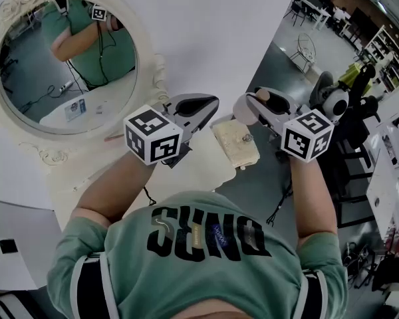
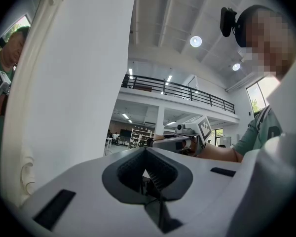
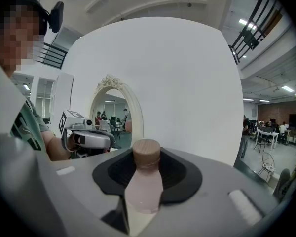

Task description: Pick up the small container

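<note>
The small container (image 3: 145, 185) is a pale pink bottle with a brown cap, and it stands upright between the jaws of my right gripper (image 3: 147, 177), which is shut on it. In the head view the same bottle (image 1: 245, 110) shows at the tip of the right gripper (image 1: 253, 106), held up in the air in front of the person's chest. My left gripper (image 1: 201, 106) is raised beside it, a short way to the left. Its jaws (image 2: 148, 171) meet with nothing between them. Each gripper shows in the other's view, the right gripper (image 2: 180, 141) and the left gripper (image 3: 88, 139).
An oval mirror (image 1: 66, 65) in an ornate cream frame stands on a cream dressing table (image 1: 86, 178) against a white wall. A small cream box (image 1: 236, 145) lies below the grippers. Chairs and dark equipment (image 1: 349, 105) crowd the right side.
</note>
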Demonstrator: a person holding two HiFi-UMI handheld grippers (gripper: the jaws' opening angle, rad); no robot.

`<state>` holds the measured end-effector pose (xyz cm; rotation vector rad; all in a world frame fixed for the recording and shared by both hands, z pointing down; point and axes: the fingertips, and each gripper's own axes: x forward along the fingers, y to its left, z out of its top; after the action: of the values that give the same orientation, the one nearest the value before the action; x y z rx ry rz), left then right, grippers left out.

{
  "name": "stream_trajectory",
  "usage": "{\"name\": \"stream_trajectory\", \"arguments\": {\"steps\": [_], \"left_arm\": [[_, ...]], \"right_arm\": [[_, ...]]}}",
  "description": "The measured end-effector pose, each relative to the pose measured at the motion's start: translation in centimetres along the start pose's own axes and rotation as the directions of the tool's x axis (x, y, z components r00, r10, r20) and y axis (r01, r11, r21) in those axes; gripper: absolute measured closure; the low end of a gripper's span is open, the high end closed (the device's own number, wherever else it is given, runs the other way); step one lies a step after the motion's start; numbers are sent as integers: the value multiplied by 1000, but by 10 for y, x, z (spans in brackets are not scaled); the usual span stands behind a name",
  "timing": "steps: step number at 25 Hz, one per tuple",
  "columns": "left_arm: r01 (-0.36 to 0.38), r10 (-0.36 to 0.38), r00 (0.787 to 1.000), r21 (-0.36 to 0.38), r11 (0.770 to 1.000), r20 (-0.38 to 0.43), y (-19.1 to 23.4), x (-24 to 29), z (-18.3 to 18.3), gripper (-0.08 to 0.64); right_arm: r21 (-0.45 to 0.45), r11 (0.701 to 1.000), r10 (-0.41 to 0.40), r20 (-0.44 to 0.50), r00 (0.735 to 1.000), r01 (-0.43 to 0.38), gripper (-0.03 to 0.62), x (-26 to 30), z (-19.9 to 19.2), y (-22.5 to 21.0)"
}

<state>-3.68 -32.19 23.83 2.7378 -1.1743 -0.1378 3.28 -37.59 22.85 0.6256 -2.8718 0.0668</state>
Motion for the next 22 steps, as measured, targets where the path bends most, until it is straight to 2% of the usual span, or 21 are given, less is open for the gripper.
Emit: {"name": "stream_trajectory", "arguments": {"steps": [16,22], "left_arm": [[1,-1,1000,-1,1000,1,3,4,4,560],[4,-4,1000,-3,1000,4,1,4,4,561]], "right_arm": [[8,1000,11,9,1000,-11,453,0,4,-2],[-17,1000,9,0,1000,-9,453,0,2,1]]}}
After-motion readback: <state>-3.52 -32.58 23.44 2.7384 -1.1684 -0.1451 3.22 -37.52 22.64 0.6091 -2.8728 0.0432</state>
